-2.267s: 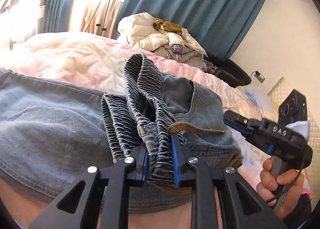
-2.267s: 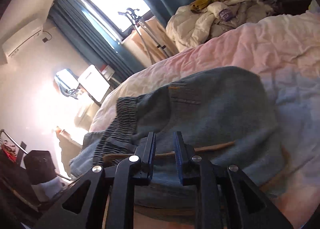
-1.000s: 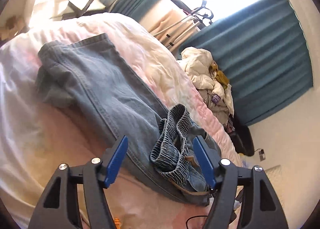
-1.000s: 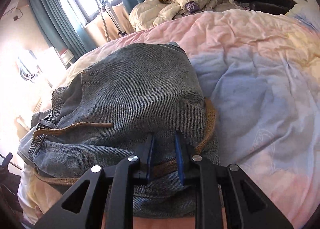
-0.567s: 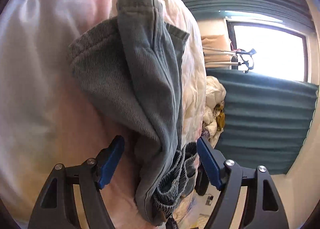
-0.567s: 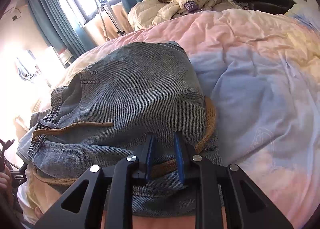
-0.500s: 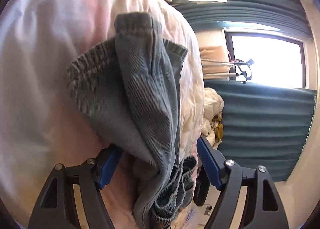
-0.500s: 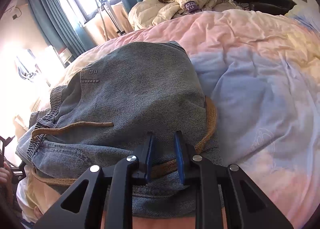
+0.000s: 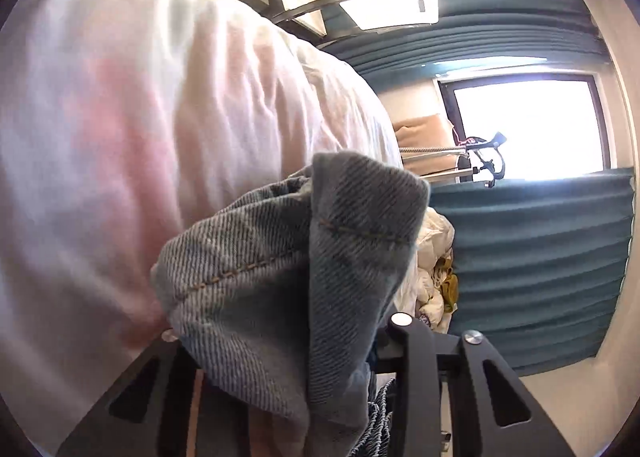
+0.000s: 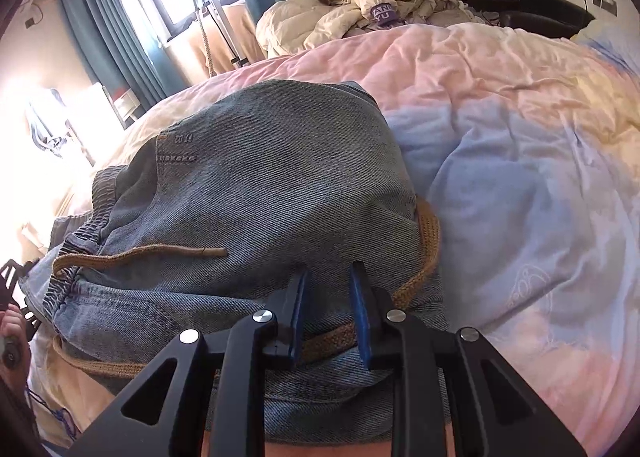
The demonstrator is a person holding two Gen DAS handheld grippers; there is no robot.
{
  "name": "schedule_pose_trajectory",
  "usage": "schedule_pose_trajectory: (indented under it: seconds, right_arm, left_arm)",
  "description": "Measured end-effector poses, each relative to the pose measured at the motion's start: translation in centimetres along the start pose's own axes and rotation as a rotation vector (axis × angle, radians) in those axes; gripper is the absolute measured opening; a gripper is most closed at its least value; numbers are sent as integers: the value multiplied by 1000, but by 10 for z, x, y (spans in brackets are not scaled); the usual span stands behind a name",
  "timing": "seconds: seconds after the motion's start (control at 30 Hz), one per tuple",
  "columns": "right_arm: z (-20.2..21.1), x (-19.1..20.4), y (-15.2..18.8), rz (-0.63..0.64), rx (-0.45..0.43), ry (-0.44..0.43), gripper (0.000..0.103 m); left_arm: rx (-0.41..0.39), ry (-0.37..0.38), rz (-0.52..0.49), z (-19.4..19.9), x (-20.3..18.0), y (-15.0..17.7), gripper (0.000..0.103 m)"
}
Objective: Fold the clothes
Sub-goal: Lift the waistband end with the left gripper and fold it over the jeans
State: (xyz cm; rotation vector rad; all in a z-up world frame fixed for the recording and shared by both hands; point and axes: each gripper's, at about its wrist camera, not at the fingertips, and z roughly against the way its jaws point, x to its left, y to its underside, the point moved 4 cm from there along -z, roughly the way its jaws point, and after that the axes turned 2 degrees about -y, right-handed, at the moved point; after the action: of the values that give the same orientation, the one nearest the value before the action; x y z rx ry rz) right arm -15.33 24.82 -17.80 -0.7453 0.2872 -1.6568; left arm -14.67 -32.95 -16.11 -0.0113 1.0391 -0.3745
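Note:
Blue denim jeans (image 10: pixel 272 193) with a brown drawstring (image 10: pixel 136 257) lie bunched on the bed. My right gripper (image 10: pixel 326 317) is shut on the denim near the waistband, with the drawstring passing between its blue pads. In the left wrist view a hemmed trouser leg end (image 9: pixel 296 265) fills the space between my left gripper's fingers and drapes over them. My left gripper (image 9: pixel 280 345) looks closed on this leg end, but its pads are hidden by the cloth.
The bed is covered by a pink, white and pale blue duvet (image 10: pixel 520 145). A heap of cream clothes (image 10: pixel 360 13) lies at its far side. Teal curtains (image 9: pixel 532 257) and a bright window (image 9: pixel 532 129) stand behind. A metal stand (image 10: pixel 208 17) is by the window.
My left gripper was open around the trouser leg end; now the cloth is far closer, filling and covering the gap between its fingers. My right gripper has stayed shut on the waistband.

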Motion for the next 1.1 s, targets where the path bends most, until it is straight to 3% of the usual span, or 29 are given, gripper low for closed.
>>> schedule_pose_trajectory:
  seconds: [0.03,0.23,0.47,0.77,1.1]
  right_arm:
    - [0,-1,-3,-5,15,-8,23]
    - [32,-5,-19,-68,48,-128,23]
    - [74,-26,-23,-137,50,-174,23]
    - [132,-69,-14,-251,-83,-231,23]
    - [165,-87,-27,-262,-161,-276,23]
  left_arm:
    - [-22,-2,-53,4,-11,1,11]
    - [-114,67,-407,37,-112,33,8]
    - [-125,125,-610,67,-210,85,8]
    - [-161,105,-744,76,-273,162,8]
    - [-150,91,-878,39,-294,262,8]
